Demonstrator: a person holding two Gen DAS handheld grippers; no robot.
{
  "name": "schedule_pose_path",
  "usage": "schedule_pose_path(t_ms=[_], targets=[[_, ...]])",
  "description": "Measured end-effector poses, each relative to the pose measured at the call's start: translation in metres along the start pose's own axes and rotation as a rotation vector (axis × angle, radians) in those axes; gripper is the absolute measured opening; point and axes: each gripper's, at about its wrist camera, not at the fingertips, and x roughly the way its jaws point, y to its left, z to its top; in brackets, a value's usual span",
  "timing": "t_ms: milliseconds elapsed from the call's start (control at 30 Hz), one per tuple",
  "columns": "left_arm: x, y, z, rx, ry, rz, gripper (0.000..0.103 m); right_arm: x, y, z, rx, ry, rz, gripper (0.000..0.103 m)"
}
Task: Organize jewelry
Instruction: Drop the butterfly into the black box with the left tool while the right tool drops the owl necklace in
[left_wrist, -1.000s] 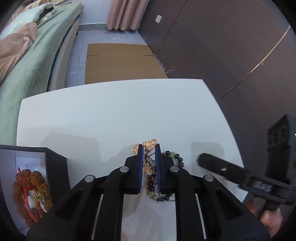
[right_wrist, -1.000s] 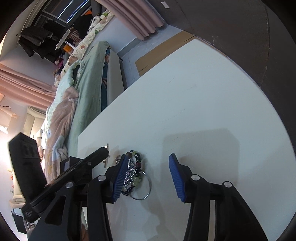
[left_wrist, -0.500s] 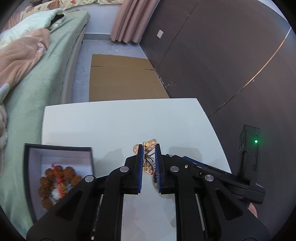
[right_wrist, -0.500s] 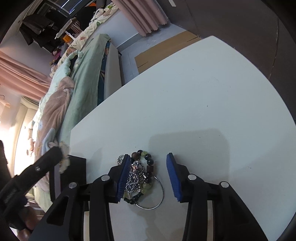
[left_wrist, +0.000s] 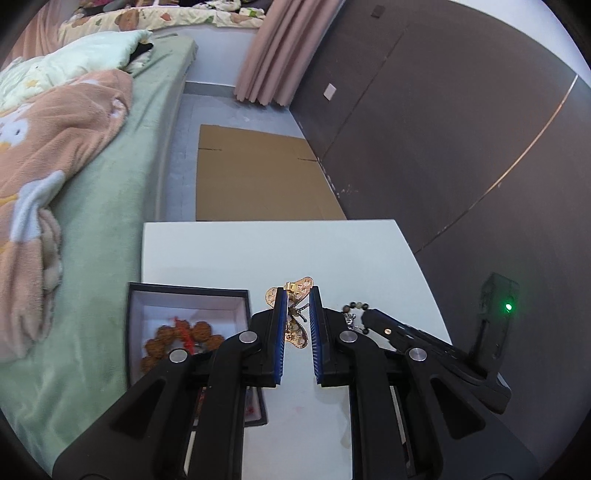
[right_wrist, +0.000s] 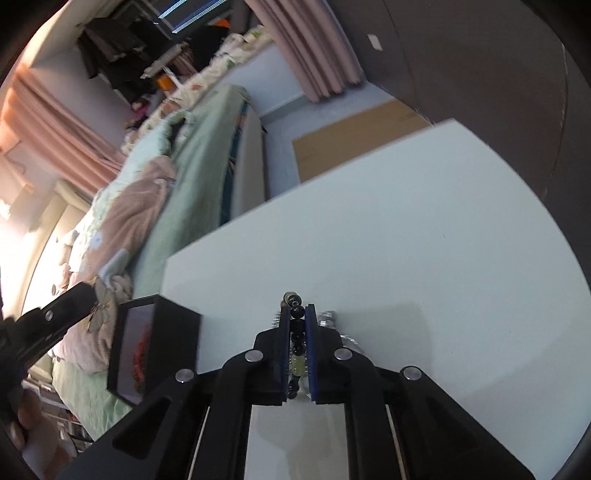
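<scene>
Within the last second the left gripper (left_wrist: 295, 306) has carried the gold butterfly ornament (left_wrist: 293, 314) up off the counter (left_wrist: 258, 251) and away from the pile; its fingers (left_wrist: 279, 332) stay clamped on the piece, which now hangs just beside the open black box (left_wrist: 184, 293) holding a brown bead bracelet (left_wrist: 177, 339); a drop into that box looks like the next step. The right gripper (right_wrist: 297, 325), wide open a second ago, has closed its fingers (right_wrist: 310, 347) on the dark beaded bracelet (right_wrist: 296, 332), still low on the counter among the silver pieces (right_wrist: 327, 317); both hands are now loaded, so sorting proceeds in parallel.
</scene>
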Motion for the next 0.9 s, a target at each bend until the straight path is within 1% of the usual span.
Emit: schedule_pose_path(t_ms=[133,267,433,467,533,567,600,667,733,767,800,900], targets=[[-0.016,0.008,0.000,-0.008,-0.015,0.000,0.013,-0.018,0.005,-0.001,-0.013,-0.043,0.036,0.008],[-0.023,0.018,-0.003,-0.017,-0.016,0.012,0.013,-0.028,0.010,-0.001,-0.021,-0.076,0.065,0.008],[-0.023,0.030,-0.007,-0.026,0.007,0.031,0.013,-0.045,0.022,0.000,-0.039,-0.127,0.113,0.008],[-0.022,0.034,-0.008,-0.031,0.016,0.032,0.014,-0.043,0.028,0.001,-0.045,-0.132,0.120,0.008],[-0.022,0.042,-0.009,-0.052,0.027,0.051,0.037,-0.046,0.036,0.002,-0.057,-0.143,0.146,0.008],[-0.024,0.046,-0.009,-0.061,0.015,0.065,0.059,-0.046,0.039,0.002,-0.061,-0.145,0.158,0.008],[-0.027,0.048,-0.009,-0.067,0.001,0.070,0.064,-0.047,0.043,0.002,-0.067,-0.146,0.172,0.008],[-0.032,0.052,-0.008,-0.074,-0.009,0.075,0.065,-0.048,0.049,0.000,-0.076,-0.144,0.199,0.008],[-0.036,0.056,-0.006,-0.083,-0.021,0.083,0.073,-0.048,0.059,-0.001,-0.088,-0.142,0.230,0.008],[-0.037,0.058,-0.006,-0.084,-0.028,0.090,0.080,-0.048,0.062,-0.002,-0.093,-0.140,0.240,0.008],[-0.039,0.060,-0.005,-0.087,-0.034,0.099,0.085,-0.048,0.067,-0.002,-0.100,-0.137,0.256,0.008],[-0.041,0.064,-0.003,-0.095,-0.040,0.104,0.090,-0.049,0.079,-0.006,-0.118,-0.129,0.292,0.008]])
